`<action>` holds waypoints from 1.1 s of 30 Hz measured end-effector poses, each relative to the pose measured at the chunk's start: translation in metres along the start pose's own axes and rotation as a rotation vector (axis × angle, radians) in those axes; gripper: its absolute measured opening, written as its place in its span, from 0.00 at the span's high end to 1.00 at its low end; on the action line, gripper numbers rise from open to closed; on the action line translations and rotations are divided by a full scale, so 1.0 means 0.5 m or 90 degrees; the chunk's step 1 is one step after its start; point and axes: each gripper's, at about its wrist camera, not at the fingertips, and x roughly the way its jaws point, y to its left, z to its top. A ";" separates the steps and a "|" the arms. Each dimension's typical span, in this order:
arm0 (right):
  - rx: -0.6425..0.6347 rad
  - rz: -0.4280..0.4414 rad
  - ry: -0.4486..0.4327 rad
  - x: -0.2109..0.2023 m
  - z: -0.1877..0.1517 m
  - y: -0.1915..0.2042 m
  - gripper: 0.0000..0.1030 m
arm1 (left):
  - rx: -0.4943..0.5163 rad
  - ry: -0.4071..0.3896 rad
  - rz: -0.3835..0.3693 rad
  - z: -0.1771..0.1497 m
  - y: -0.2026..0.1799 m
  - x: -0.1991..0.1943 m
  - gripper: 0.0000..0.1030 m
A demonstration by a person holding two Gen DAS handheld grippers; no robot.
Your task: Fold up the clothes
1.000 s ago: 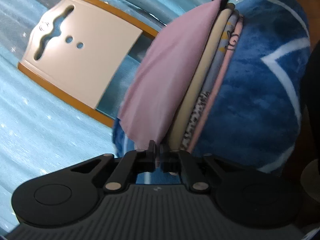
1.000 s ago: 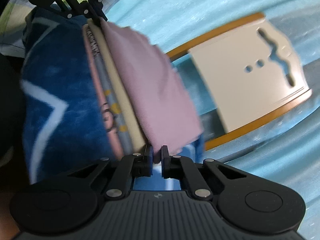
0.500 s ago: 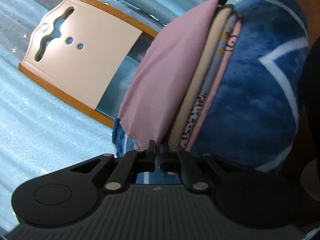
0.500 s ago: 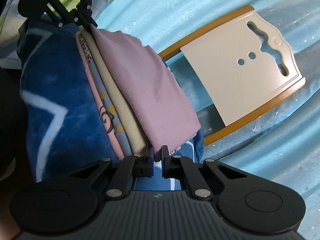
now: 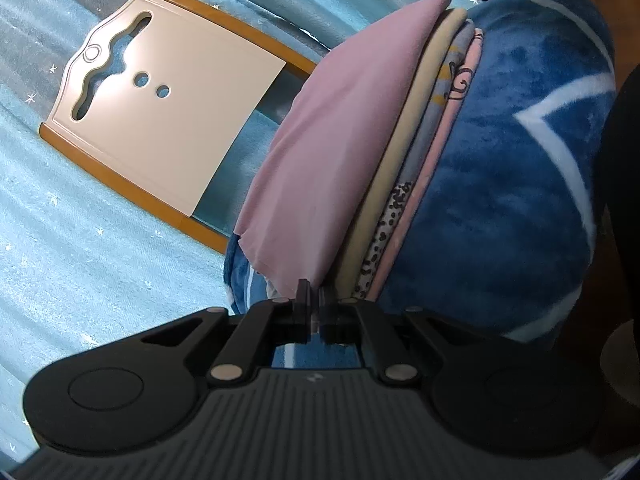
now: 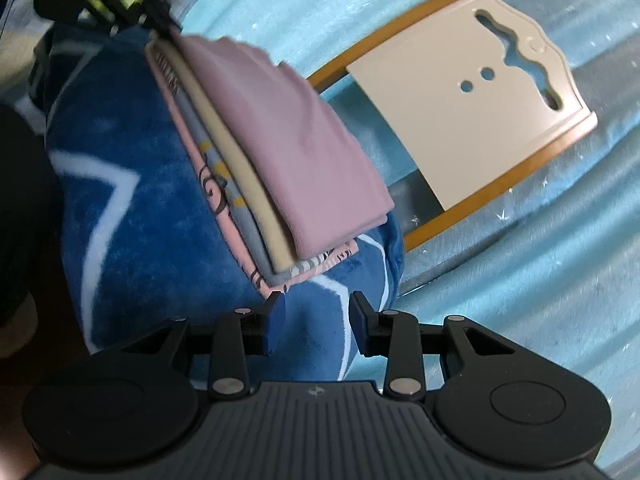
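Left hand-held gripper (image 5: 314,312) pinching pink garment (image 5: 332,140) corner, right hand-held gripper (image 6: 316,322) spread, just clear

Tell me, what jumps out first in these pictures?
A pink cloth tops a neat stack of folded clothes on a fluffy blue blanket. The left gripper pinches the cloth's corner, while the right gripper hangs open just short of the stack. Beside it, a cream board lies on pale blue bedding.

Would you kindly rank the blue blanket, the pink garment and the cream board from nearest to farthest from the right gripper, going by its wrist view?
1. Blue blanket: directly ahead of the open right gripper.
2. Pink garment: atop the folded stack, ahead.
3. Cream board: beyond the stack, to the right.
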 end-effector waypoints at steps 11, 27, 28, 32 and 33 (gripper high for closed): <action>0.164 0.055 -0.074 -0.025 0.064 -0.053 0.63 | -0.052 0.042 -0.004 -0.031 0.016 -0.018 0.98; 0.460 0.147 -0.034 0.031 0.054 -0.078 0.63 | -0.342 0.016 -0.093 0.024 0.085 -0.016 0.95; 0.477 0.150 -0.030 0.033 0.051 -0.079 0.63 | -0.353 0.017 -0.097 0.029 0.086 -0.011 0.95; 0.491 0.153 -0.015 0.043 0.054 -0.079 0.61 | -0.379 0.020 -0.109 0.043 0.085 0.007 0.94; 0.492 0.154 -0.013 0.043 0.055 -0.080 0.61 | -0.378 0.019 -0.107 0.045 0.084 0.005 0.94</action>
